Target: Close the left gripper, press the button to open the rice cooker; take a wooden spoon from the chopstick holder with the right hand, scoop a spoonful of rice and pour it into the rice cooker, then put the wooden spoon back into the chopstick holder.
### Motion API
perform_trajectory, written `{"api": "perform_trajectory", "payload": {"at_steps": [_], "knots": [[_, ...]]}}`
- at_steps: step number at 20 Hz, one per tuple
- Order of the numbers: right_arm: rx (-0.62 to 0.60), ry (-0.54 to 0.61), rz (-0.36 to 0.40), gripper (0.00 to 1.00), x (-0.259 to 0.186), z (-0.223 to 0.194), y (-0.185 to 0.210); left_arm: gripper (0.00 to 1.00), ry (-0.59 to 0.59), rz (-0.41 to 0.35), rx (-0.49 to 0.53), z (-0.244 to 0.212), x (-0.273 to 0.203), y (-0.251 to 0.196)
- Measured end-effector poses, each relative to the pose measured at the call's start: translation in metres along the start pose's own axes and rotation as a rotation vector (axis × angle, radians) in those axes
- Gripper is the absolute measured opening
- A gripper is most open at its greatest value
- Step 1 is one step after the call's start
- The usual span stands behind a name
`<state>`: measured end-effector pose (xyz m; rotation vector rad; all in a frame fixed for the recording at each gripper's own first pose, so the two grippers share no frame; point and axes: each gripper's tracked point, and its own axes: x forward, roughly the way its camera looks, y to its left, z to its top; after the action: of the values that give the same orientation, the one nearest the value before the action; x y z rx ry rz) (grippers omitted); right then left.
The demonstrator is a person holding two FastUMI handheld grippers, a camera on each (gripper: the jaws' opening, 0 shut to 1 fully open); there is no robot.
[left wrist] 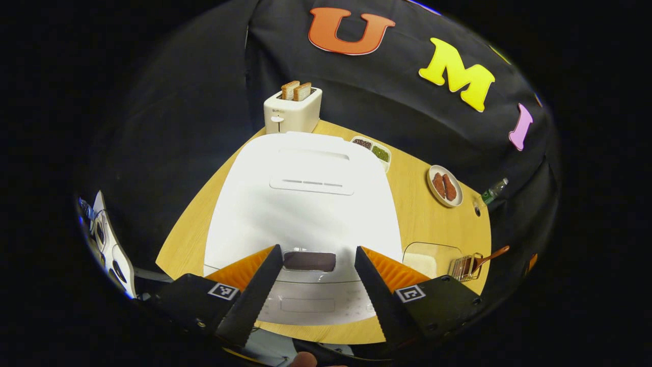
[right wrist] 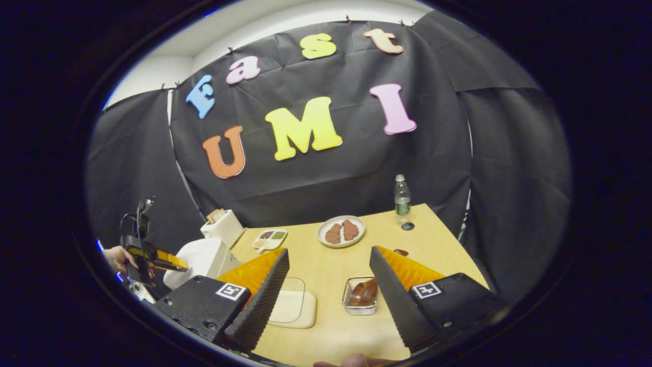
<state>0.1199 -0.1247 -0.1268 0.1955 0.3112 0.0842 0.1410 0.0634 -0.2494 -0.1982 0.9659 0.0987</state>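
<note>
The white rice cooker (left wrist: 305, 204) stands with its lid down, right under my left gripper (left wrist: 317, 252). That gripper is open, and its fingers straddle the dark button (left wrist: 309, 261) on the cooker's front. To the right stand a clear rice container (left wrist: 428, 257) and the wire chopstick holder (left wrist: 464, 267), with the wooden spoon (left wrist: 493, 254) lying in it. In the right gripper view, my right gripper (right wrist: 328, 252) hovers open above the table. The chopstick holder (right wrist: 360, 296) with the spoon (right wrist: 364, 292) lies just beyond its right finger, and the rice container (right wrist: 291, 306) by its left finger.
A toaster (left wrist: 292, 109) with bread stands behind the cooker. A small tray of beans (left wrist: 374, 150), a plate of meat (right wrist: 341, 230), a bottle (right wrist: 402, 196) and its cap (right wrist: 407, 225) sit along the table's far side. A hand (right wrist: 118, 257) holds the left gripper.
</note>
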Motion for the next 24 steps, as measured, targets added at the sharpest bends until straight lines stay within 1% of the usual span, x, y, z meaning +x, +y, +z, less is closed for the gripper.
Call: {"api": "perform_trajectory", "payload": {"at_steps": [1, 4, 7, 8, 11, 13, 15, 16, 18, 19, 20, 22, 24], "knots": [[-0.010, 0.005, 0.018, 1.00, 0.009, 0.001, 0.001, 0.97, 0.008, 0.011, 0.033, -0.005, 0.008, 0.001], [-0.025, 0.032, 0.078, 1.00, 0.034, 0.001, 0.007, 0.97, 0.023, 0.059, 0.129, -0.009, 0.009, 0.001], [-0.031, 0.062, 0.127, 1.00, 0.058, -0.001, 0.010, 0.98, 0.017, 0.082, 0.083, -0.006, 0.010, 0.001], [-0.036, 0.063, 0.145, 1.00, 0.063, 0.000, 0.013, 0.98, 0.002, 0.091, 0.086, -0.004, 0.010, 0.001], [-0.049, 0.054, 0.150, 1.00, 0.066, 0.005, 0.014, 0.97, -0.029, 0.095, 0.093, -0.002, 0.010, 0.000], [-0.052, 0.031, 0.147, 1.00, 0.054, 0.012, 0.020, 0.97, -0.072, 0.087, 0.095, 0.002, 0.008, -0.001], [-0.077, 0.005, 0.128, 1.00, 0.038, 0.018, 0.023, 0.94, -0.115, 0.067, 0.112, 0.005, 0.004, -0.004], [-0.087, -0.013, 0.110, 0.99, 0.028, 0.021, 0.024, 0.94, -0.155, 0.054, 0.116, 0.011, -0.002, -0.008], [-0.116, -0.041, 0.064, 1.00, 0.008, 0.028, 0.031, 0.92, -0.256, 0.018, 0.130, 0.027, -0.022, -0.021], [-0.130, -0.062, 0.048, 0.99, -0.005, 0.033, 0.037, 0.92, -0.313, 0.004, 0.147, 0.034, -0.038, -0.026], [-0.148, -0.085, 0.033, 1.00, -0.017, 0.039, 0.046, 0.90, -0.371, -0.011, 0.163, 0.042, -0.057, -0.032], [-0.180, -0.135, 0.004, 1.00, -0.045, 0.051, 0.062, 0.97, -0.487, -0.060, 0.186, 0.051, -0.104, -0.048], [-0.187, -0.190, -0.006, 0.99, -0.074, 0.062, 0.082, 0.96, -0.603, -0.095, 0.214, 0.059, -0.158, -0.056]]}}
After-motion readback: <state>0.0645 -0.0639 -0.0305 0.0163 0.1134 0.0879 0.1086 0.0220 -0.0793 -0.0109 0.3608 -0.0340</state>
